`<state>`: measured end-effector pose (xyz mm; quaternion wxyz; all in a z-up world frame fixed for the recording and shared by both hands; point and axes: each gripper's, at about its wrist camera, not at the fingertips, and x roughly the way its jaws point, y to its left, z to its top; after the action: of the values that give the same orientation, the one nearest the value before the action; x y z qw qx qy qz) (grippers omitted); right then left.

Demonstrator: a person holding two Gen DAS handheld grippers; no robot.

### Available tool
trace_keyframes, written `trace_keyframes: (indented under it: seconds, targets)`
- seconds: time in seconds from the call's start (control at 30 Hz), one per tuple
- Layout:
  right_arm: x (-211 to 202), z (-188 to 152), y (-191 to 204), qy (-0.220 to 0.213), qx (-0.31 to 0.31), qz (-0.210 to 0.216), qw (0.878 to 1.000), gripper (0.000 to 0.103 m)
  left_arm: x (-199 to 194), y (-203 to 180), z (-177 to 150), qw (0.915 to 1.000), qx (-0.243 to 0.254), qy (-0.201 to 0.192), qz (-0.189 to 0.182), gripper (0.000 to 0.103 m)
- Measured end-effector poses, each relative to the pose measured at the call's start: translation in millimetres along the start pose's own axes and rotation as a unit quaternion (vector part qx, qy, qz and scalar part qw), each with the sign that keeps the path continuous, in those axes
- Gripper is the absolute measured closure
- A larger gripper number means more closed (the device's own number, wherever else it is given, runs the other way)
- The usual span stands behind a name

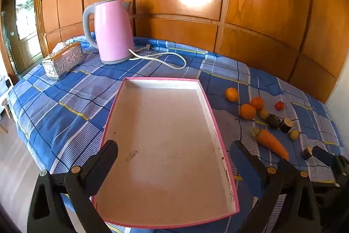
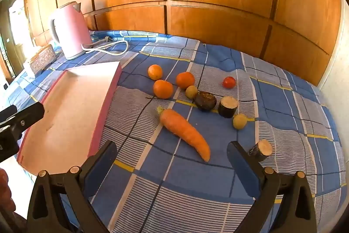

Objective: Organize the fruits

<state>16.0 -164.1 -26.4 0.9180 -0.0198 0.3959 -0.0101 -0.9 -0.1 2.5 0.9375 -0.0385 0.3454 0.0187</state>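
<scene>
A shallow pink-rimmed tray [image 1: 205,97] lies empty on the blue checked cloth; it also shows in the right wrist view [image 2: 113,84]. My left gripper [image 1: 174,156] is open and empty above the tray's near end. My right gripper [image 2: 172,156] is open and empty just short of a carrot [image 2: 185,130], whose tip lies between the fingers. Beyond it lie three oranges [image 2: 163,88], a red tomato [image 2: 229,82], two small green fruits [image 2: 240,121], a dark round fruit [image 2: 205,100] and two cut dark pieces [image 2: 228,106]. The produce shows right of the tray in the left wrist view [image 1: 247,111].
A pink kettle [image 1: 113,32] with a white cord [image 1: 165,58] stands at the back left by a silver tissue box [image 1: 63,60]. A wooden panelled wall [image 1: 218,14] runs behind the table. The table edge drops to the floor at left [image 1: 19,167].
</scene>
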Motion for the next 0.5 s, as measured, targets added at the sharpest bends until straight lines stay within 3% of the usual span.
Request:
trace_keyframes:
  seconds: [0.5]
  targets:
    - [-10,-9,20,-0.019,-0.050,-0.003,0.999,0.001,1,-3,-4,0.9997,0.007,0.011,-0.018,0.000]
